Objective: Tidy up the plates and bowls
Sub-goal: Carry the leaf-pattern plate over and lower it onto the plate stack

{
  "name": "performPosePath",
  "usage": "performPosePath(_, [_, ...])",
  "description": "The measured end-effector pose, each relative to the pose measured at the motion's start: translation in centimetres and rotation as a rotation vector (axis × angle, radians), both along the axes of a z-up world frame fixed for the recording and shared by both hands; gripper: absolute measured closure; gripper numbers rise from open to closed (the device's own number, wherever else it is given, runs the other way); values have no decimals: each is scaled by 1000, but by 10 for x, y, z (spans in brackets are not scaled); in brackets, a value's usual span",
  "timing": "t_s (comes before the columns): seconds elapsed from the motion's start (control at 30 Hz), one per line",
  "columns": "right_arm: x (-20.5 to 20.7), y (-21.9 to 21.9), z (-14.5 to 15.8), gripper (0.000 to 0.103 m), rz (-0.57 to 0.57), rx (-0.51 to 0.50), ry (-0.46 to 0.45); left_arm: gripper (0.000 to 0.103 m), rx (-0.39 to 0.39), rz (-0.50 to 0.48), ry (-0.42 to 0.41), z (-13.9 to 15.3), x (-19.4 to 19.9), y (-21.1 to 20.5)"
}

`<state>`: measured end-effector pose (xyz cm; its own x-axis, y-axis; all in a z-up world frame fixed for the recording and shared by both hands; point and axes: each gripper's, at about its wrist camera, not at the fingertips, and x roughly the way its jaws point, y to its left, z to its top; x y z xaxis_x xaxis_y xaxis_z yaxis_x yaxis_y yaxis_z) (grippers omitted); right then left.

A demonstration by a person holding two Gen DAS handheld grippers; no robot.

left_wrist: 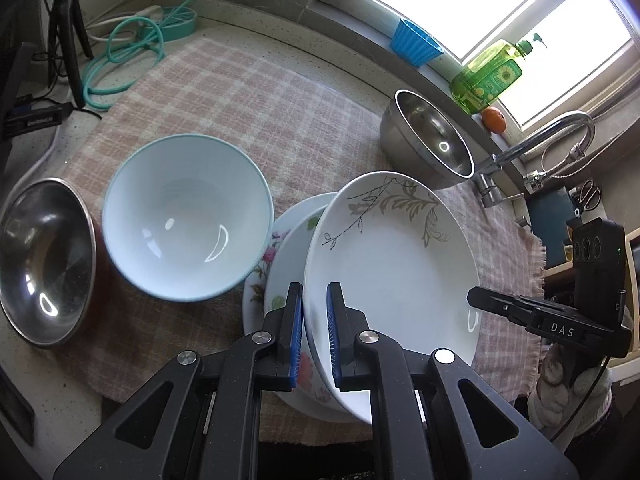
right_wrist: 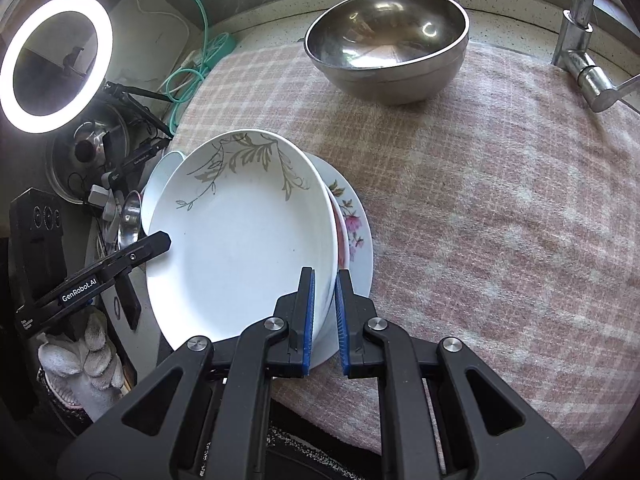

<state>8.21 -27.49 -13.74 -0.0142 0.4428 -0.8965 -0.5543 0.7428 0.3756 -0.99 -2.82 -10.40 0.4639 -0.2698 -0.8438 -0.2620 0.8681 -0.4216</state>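
held item: leaf-print plate (left_wrist: 390, 264), tilted, hanging just above the floral plate (left_wrist: 276, 256) on the checked cloth (left_wrist: 224, 92)
landmark: floral plate, all places given from it
left gripper (left_wrist: 314, 334): clamping the leaf-print plate's rim on its near-left edge, pads on either side
right gripper (right_wrist: 325, 318): pinching the same rim on the opposite near edge
contact below: far edge of the leaf-print plate is possibly touching the floral plate; view too oblique to tell
neighbours: pale blue bowl (left_wrist: 186, 218) sitting just left of the floral plate; steel bowl (left_wrist: 44, 260) further left; second steel bowl (right_wrist: 386, 42) well behind it
step, judged: lowering the plate onto the floral one to stack
risk 1: thin rim grip slipping while tilted; plate dropping and chipping both
risk 2: uneven lowering by the two hands, twisting the rim out of one pair of pads
risk 3: drifting left and knocking the pale blue bowl
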Motion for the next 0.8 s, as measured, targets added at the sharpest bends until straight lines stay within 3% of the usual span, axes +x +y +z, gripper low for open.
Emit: performPosePath(0.8, [-5, 13, -20, 93, 19, -68, -20, 93, 30, -20, 46, -19, 0, -2])
